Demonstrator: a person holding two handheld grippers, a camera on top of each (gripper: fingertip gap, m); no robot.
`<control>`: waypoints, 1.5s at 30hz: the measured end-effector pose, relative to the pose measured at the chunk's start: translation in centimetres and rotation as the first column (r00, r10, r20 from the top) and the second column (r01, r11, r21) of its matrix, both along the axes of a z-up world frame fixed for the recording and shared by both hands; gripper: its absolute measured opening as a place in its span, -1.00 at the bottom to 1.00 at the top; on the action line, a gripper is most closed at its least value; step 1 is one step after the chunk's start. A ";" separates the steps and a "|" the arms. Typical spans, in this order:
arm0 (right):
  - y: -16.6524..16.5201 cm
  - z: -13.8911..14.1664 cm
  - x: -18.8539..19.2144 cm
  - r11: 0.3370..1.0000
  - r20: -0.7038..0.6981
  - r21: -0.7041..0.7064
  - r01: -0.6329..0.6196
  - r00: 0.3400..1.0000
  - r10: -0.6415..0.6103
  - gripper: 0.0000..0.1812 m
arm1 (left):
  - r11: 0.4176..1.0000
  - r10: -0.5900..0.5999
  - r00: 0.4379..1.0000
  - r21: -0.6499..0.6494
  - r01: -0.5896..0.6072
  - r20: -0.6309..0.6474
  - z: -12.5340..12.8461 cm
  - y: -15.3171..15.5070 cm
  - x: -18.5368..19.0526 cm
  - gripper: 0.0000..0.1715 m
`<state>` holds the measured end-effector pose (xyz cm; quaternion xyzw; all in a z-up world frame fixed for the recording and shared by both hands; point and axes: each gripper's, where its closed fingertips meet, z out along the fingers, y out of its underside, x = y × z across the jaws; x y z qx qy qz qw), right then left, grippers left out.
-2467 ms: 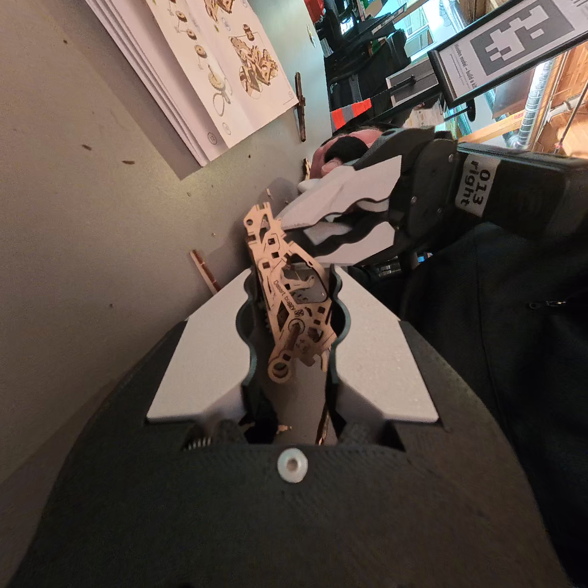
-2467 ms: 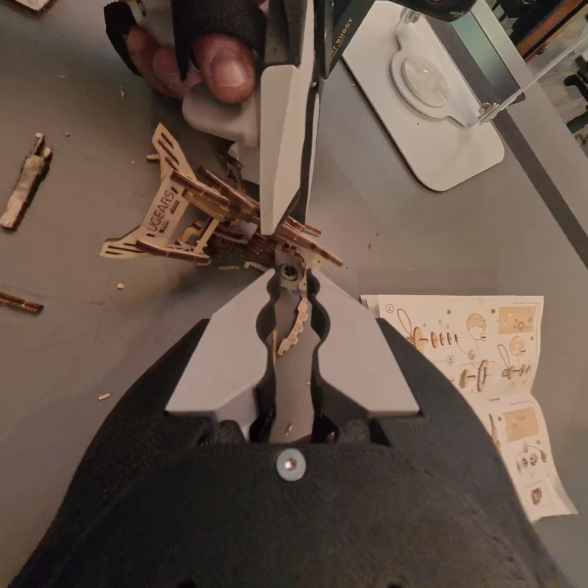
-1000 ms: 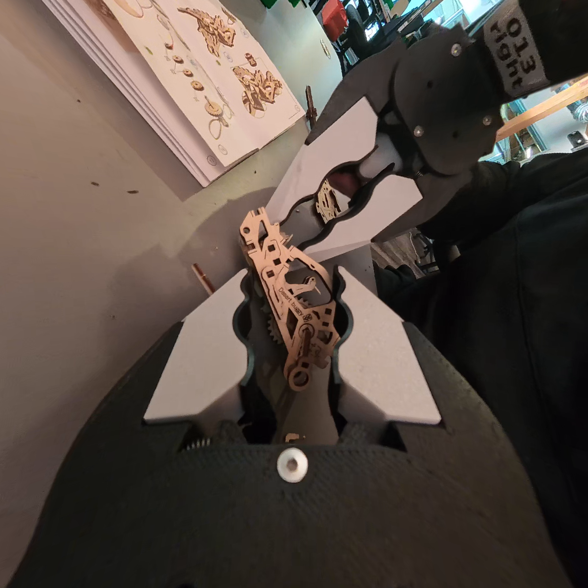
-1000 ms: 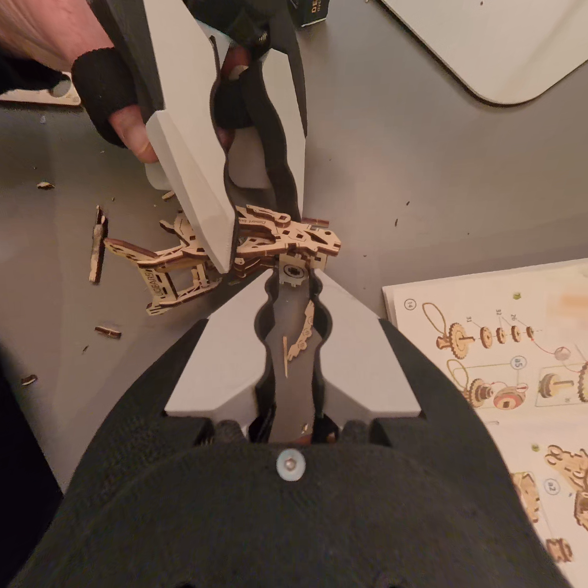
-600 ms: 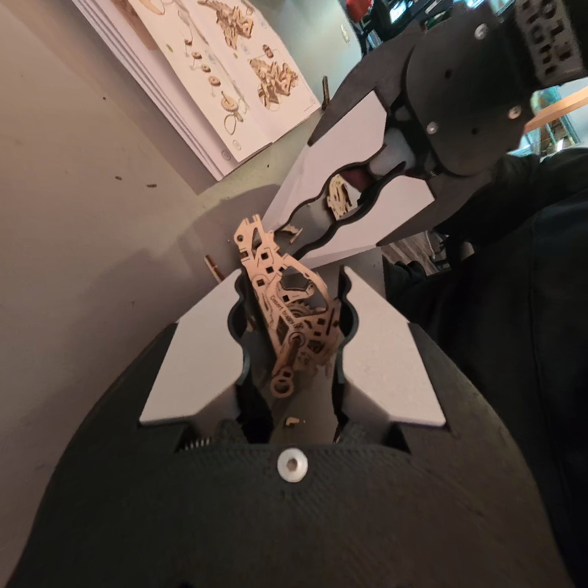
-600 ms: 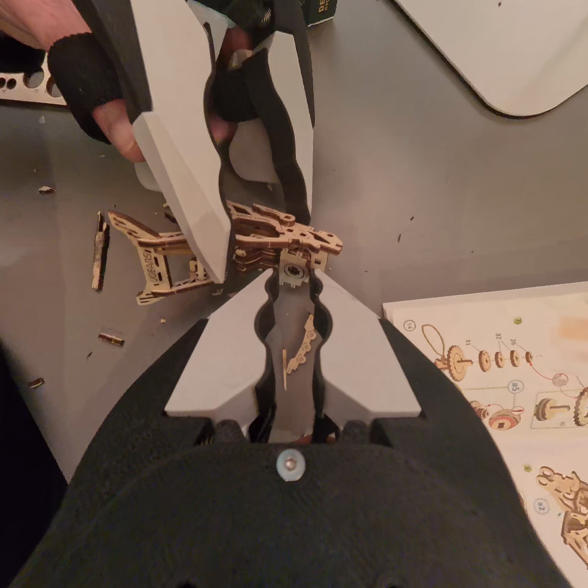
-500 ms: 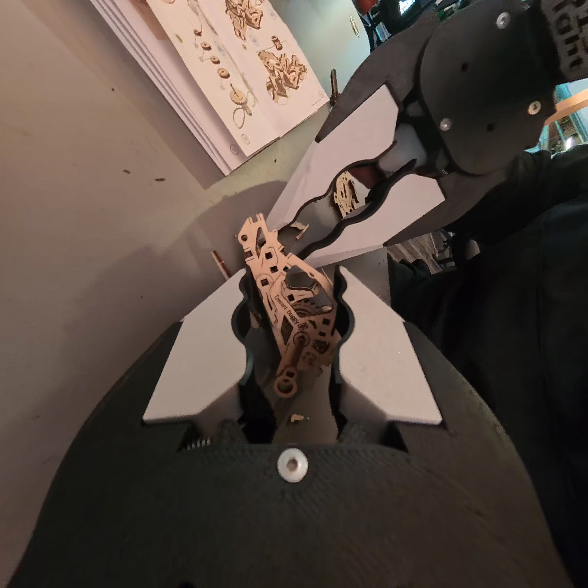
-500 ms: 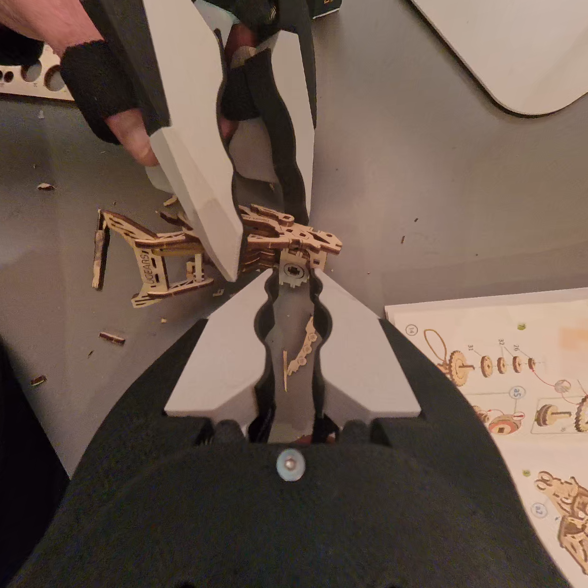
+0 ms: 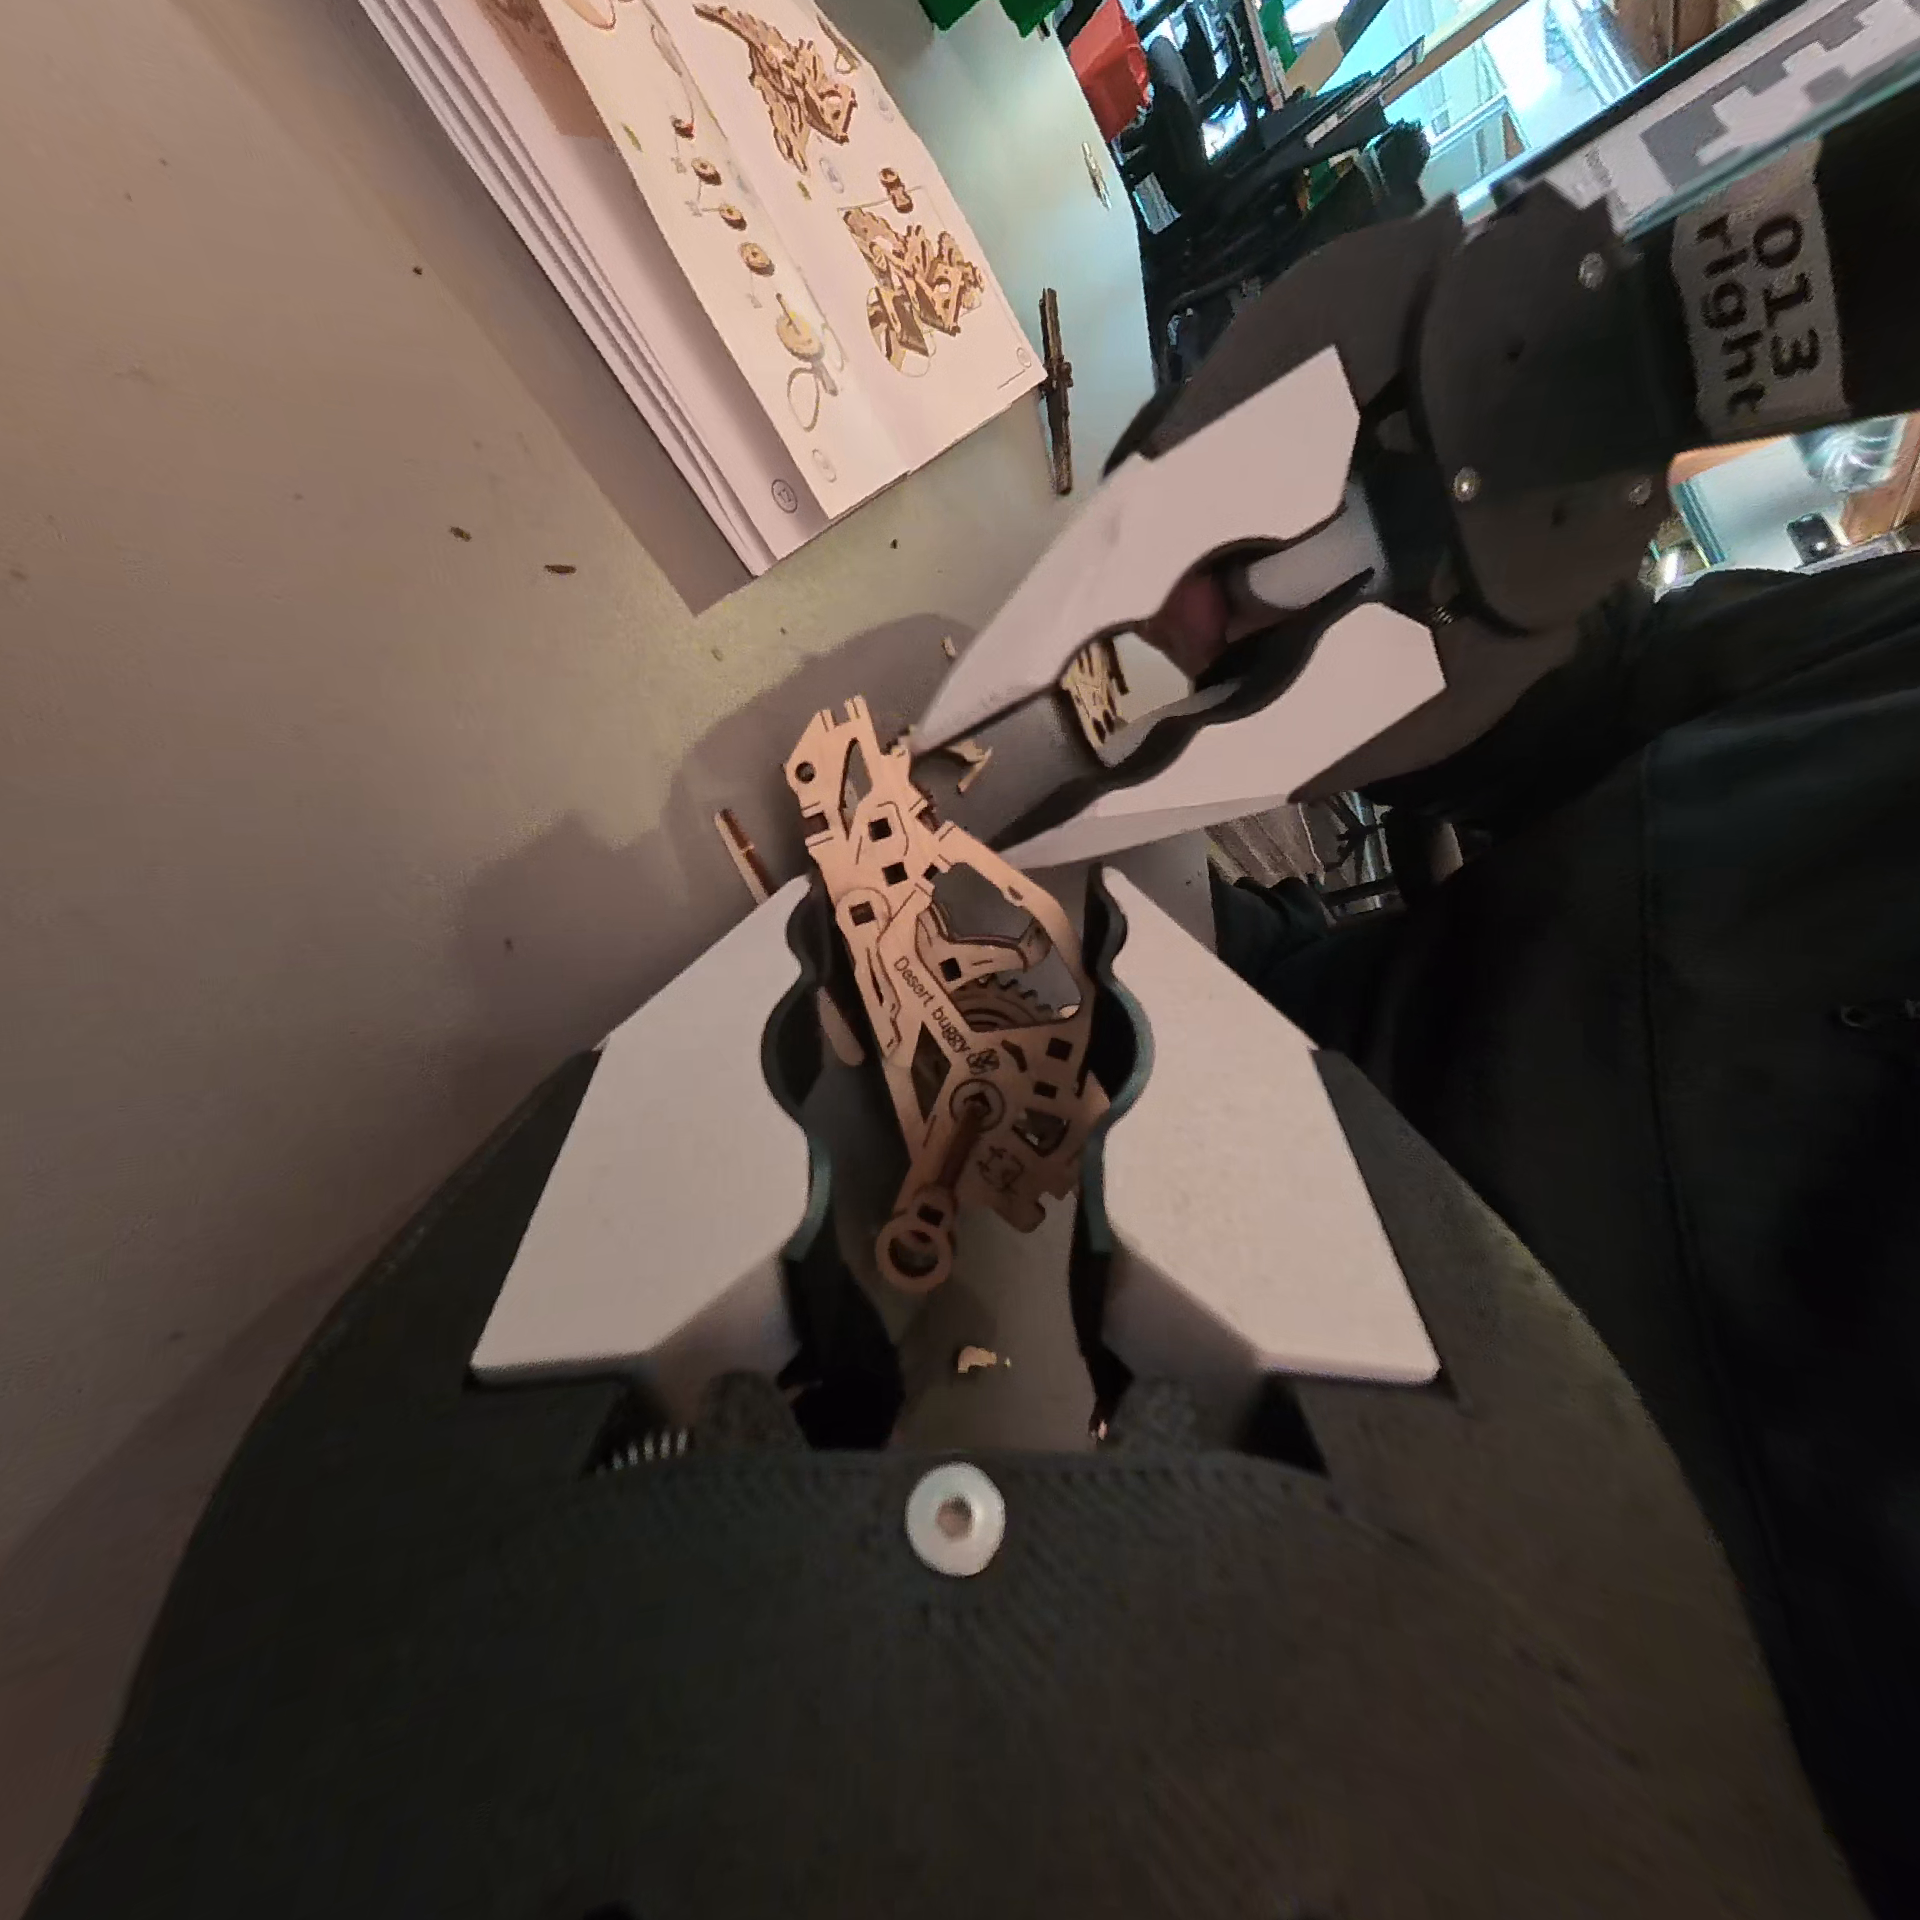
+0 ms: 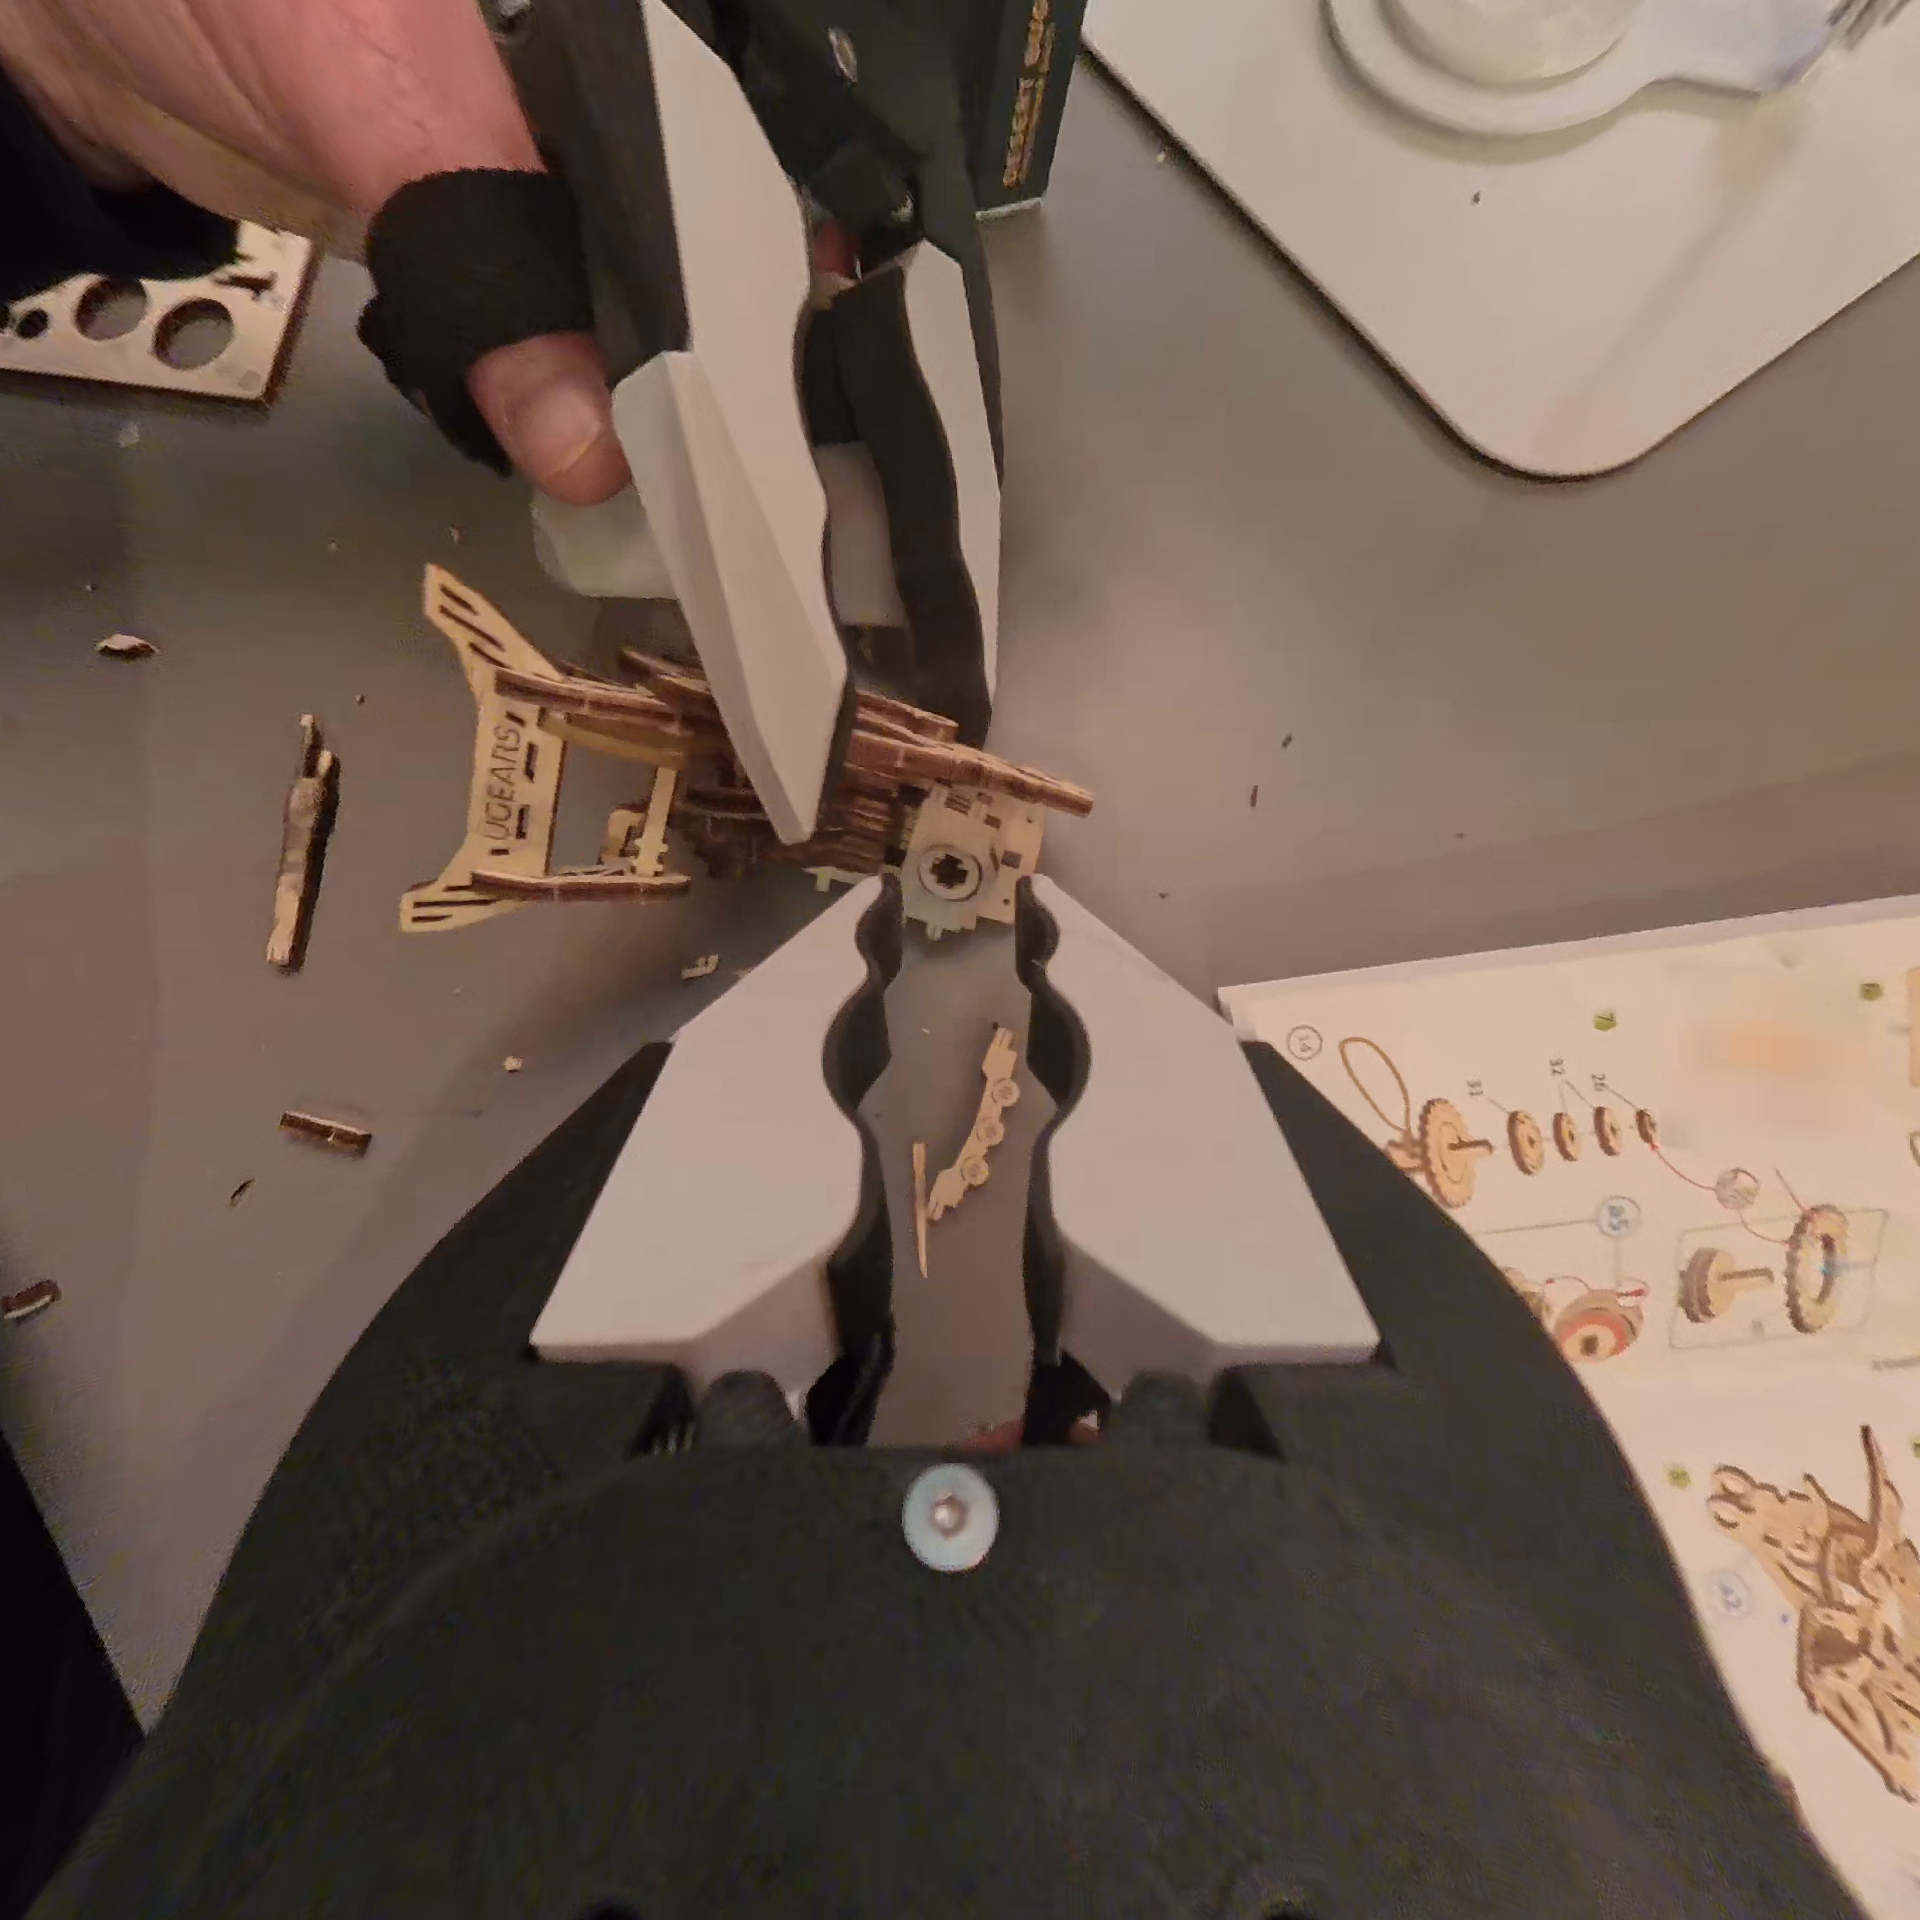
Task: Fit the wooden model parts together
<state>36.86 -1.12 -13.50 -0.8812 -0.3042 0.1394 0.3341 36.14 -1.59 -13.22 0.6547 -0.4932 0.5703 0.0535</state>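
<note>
Grey table (image 10: pixel 1351 644) | left gripper (image 9: pixel 951 883) clamped on model (image 9: pixel 956 1018) | right gripper (image 10: pixel 956 904) clamped on a small part (image 10: pixel 961 868), right at model's end | model's long side runs across right gripper

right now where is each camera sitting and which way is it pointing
Left wrist view: sits on the left gripper, looking forward along its fingers, rolled sideways to the grey table; it sees the wooden model between its jaws and the right gripper beyond.
Right wrist view: sits on the right gripper, looking down at the table; its tips hold a small wooden piece against the model, with the left gripper and the person's gloved hand above.
Shared: the model, both grippers, the instruction booklet.
</note>
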 end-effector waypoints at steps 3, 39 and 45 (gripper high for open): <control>0.0 -0.2 -0.4 0.999 0.020 0.038 -0.015 1.000 0.014 -0.86 | 1.000 -0.002 1.000 -0.012 0.002 -0.002 0.0 0.0 0.0 -0.46; 2.1 -0.4 -1.3 0.992 0.026 0.102 -0.078 0.997 0.076 -1.00 | 0.964 0.151 0.985 -0.208 -0.167 -0.087 -0.2 1.8 -0.5 -0.53; 2.5 -0.4 -1.3 0.995 -0.048 0.058 -0.082 0.995 0.085 -1.00 | 0.974 0.162 0.984 -0.150 -0.172 -0.075 -0.4 2.1 -0.7 -0.50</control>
